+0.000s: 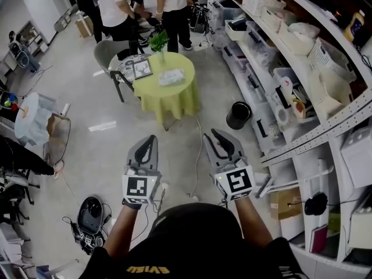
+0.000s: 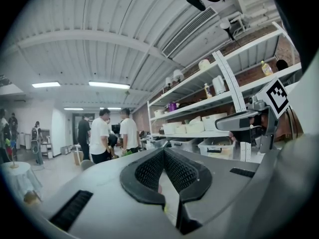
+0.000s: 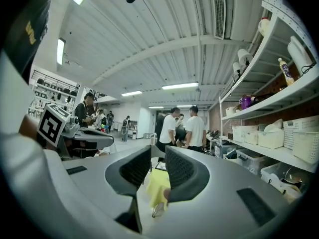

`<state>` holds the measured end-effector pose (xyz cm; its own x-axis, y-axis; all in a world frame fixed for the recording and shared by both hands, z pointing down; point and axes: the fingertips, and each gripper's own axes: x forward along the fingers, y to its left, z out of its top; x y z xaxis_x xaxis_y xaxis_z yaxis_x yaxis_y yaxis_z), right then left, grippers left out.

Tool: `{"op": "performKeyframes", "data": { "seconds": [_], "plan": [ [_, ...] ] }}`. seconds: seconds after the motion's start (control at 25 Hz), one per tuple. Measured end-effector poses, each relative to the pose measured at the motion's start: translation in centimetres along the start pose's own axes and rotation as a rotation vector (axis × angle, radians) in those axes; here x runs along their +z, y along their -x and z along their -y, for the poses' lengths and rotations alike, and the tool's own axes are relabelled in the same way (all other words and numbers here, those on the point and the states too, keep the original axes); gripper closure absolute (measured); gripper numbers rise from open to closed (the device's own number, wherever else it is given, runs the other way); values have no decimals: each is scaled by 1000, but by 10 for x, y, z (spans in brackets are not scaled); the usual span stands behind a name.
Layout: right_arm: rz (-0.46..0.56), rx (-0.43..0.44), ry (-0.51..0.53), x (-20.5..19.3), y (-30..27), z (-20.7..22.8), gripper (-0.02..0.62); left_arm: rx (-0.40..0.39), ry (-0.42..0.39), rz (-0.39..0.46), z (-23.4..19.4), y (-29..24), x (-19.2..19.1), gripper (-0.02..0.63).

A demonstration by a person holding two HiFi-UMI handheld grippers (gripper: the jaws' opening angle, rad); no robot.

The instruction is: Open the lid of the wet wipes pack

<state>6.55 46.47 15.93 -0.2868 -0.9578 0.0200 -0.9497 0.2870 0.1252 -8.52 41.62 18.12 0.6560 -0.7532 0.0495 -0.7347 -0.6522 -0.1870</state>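
Far from the bench (image 1: 158, 89), left tongs (image 1: 152, 138) shut, right tongs (image 1: 213, 134) barely parted, both empty; the probable wipes pack (image 1: 171, 77) could skid if nudged.

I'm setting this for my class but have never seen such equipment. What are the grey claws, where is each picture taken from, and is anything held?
A person holds a two-jaw gripper in each hand: the left gripper and the right gripper. The head view looks down from the person's head; the other two cameras ride on the grippers, looking along their jaws. Nothing is held: the left jaws are together, the right slightly apart. Ahead, a round table carries the wet wipes pack, a plant and a framed picture.
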Motion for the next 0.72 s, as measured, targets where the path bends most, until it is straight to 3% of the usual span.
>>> {"op": "performKeyframes", "data": {
  "seconds": [0.2, 0.52, 0.72],
  "plan": [
    [-12, 28, -9, -3, -2, -3, 459, -2, 29, 14, 0, 0, 7, 588],
    [-9, 51, -13, -4, -4, -6, 384, -16, 10, 11, 4, -2, 10, 588],
    [-20, 71, -23, -7, -6, -7, 298, -28, 31, 4, 6, -4, 9, 588]
  ]
}}
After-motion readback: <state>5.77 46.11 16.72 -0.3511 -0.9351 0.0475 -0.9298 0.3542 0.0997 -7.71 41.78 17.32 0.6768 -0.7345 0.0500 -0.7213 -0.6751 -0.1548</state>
